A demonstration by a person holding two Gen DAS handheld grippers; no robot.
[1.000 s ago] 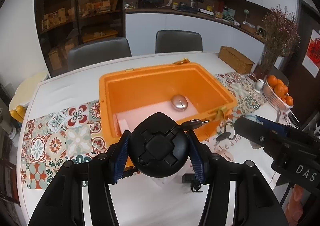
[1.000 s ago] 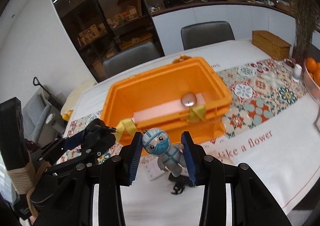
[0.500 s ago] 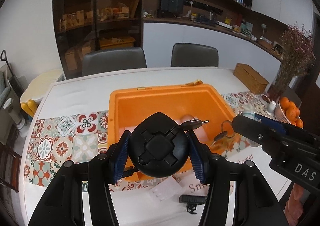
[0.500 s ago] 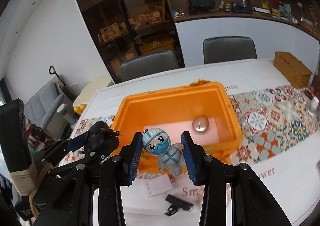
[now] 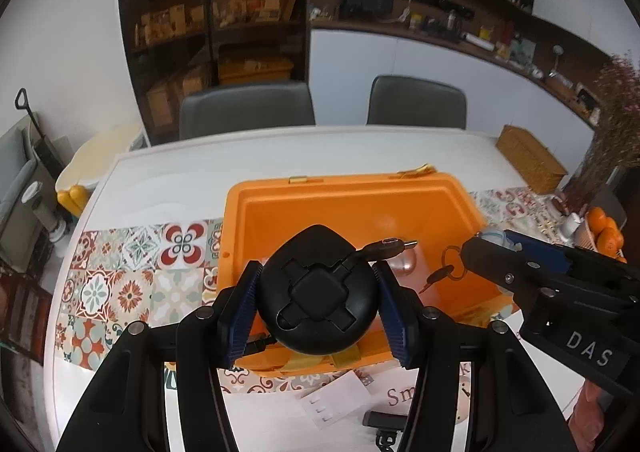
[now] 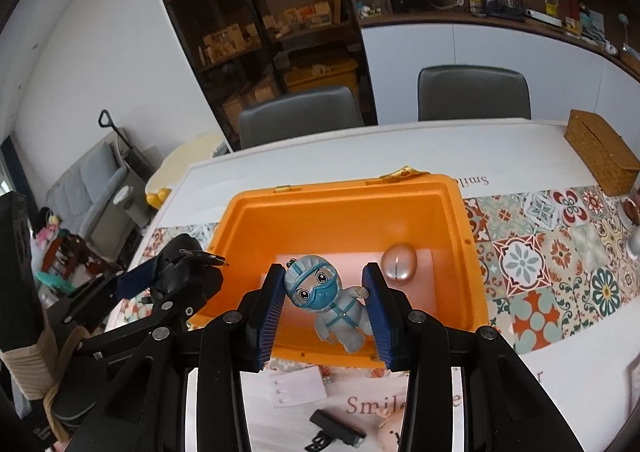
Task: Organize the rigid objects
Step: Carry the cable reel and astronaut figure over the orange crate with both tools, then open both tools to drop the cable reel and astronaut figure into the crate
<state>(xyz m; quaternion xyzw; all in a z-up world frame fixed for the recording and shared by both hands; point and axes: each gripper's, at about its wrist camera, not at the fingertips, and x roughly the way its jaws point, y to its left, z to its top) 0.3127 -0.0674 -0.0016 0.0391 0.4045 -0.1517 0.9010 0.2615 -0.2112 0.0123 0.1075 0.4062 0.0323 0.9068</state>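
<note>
Above table's orange bin (image 6: 460, 212), right claw (image 6: 325, 294) pinches figurine (image 6: 328, 298), left claw (image 5: 318, 298) reel (image 5: 318, 292).

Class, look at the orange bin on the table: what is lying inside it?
Inside the orange bin lie a silvery egg-shaped object and a pale pink sheet on the floor. The figurine and right gripper cover the near floor.

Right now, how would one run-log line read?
left gripper: holds black cable reel | right gripper: holds figurine | both over orange bin
</note>
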